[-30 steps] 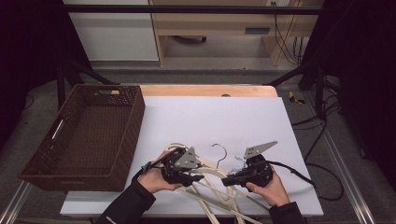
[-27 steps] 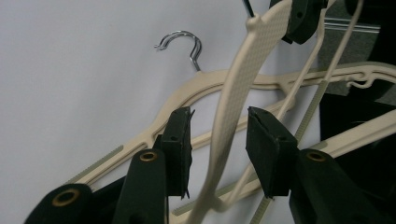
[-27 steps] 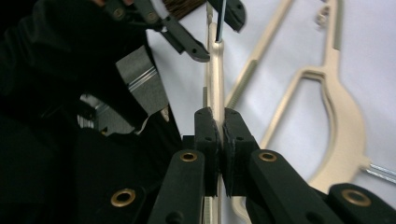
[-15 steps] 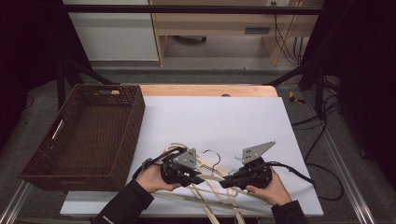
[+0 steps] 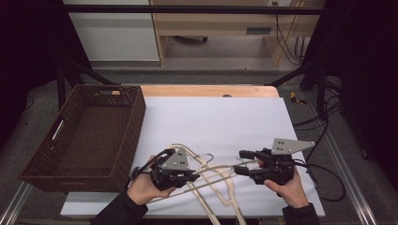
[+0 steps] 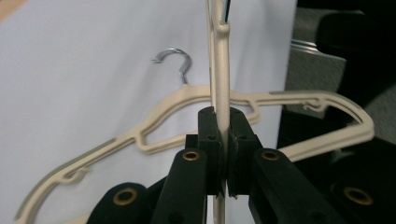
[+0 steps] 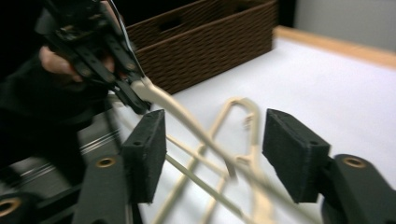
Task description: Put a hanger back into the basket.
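While the left gripper [image 5: 187, 172] is clamped tight on the thin cream bar of a hanger [image 5: 213, 169], the right gripper [image 5: 244, 161] has just been opening and now stands with its jaws well apart, the same cream hanger passing between the pads without either pad pressing on it. In the left gripper view the two black jaws meet on the bar [image 6: 219, 116], which runs straight up between them, and a second cream hanger [image 6: 196, 116] with a metal hook [image 6: 175, 63] lies flat on the white sheet [image 6: 70, 70] behind. In the high view the hangers sit in a loose tangle near the front edge of the table [image 5: 211, 91], between the two hands, with the held one raised off the sheet and stretching from the left gripper toward the right one. In the right gripper view the pads [image 7: 148, 151] frame the blurred cream bars, and the left hand [image 7: 60, 63] with its gripper shows farther off at the upper left. A brown woven basket [image 5: 89, 136] stands on the left side of the table, just beside the left hand [image 5: 145, 187].
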Demonstrator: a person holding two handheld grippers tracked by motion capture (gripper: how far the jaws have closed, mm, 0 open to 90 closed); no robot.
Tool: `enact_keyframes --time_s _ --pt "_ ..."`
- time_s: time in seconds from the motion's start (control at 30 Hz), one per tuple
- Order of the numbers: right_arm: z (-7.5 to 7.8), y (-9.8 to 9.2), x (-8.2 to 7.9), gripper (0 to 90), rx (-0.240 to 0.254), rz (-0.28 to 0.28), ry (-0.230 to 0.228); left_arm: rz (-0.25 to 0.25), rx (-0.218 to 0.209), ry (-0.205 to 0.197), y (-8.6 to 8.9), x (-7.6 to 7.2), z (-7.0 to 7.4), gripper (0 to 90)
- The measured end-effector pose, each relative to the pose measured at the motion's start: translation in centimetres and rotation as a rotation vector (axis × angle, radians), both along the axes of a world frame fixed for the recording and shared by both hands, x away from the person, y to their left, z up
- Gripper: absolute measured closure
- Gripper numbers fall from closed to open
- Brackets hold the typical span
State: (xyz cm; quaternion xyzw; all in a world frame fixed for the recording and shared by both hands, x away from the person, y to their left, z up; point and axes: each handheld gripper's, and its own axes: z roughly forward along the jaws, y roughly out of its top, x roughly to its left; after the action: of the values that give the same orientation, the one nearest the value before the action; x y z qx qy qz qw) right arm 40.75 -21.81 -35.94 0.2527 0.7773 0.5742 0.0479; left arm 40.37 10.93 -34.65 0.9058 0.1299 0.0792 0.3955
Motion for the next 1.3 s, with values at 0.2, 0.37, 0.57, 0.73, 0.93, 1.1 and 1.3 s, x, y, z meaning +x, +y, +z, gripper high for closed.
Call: enact_keyframes --time_s 0.2,0.37,0.57,0.73,0.93,1.1,1.3 --pt "0.2 -1.1 -0.6 24.5 -0.026 -0.125 -0.071 0.121 -0.068 -0.022 2.0 0.4 2.1 86.3" --pt "-0.5 -1.2 -1.2 16.2 -0.065 -0.187 -0.087 0.210 -0.120 -0.071 4.4 0.9 5.4 86.3" --pt "-1.2 -1.2 -1.4 9.3 -0.091 -0.255 -0.092 0.290 -0.150 -0.104 7.6 2.1 7.8 86.3" --pt "-1.7 -1.6 -1.5 8.2 -0.080 -0.289 -0.085 0.360 -0.140 -0.119 10.4 3.5 9.1 86.3" --pt "-2.0 -2.0 -1.4 7.6 -0.082 -0.319 -0.082 0.448 -0.136 -0.147 13.8 5.0 10.8 86.3" --pt "-2.1 -2.2 -1.3 6.6 -0.085 -0.336 -0.082 0.523 -0.142 -0.167 16.8 6.1 11.3 86.2" --pt "-2.3 -2.2 -1.2 6.4 -0.093 -0.338 -0.074 0.590 -0.140 -0.194 20.2 6.9 10.7 86.3"
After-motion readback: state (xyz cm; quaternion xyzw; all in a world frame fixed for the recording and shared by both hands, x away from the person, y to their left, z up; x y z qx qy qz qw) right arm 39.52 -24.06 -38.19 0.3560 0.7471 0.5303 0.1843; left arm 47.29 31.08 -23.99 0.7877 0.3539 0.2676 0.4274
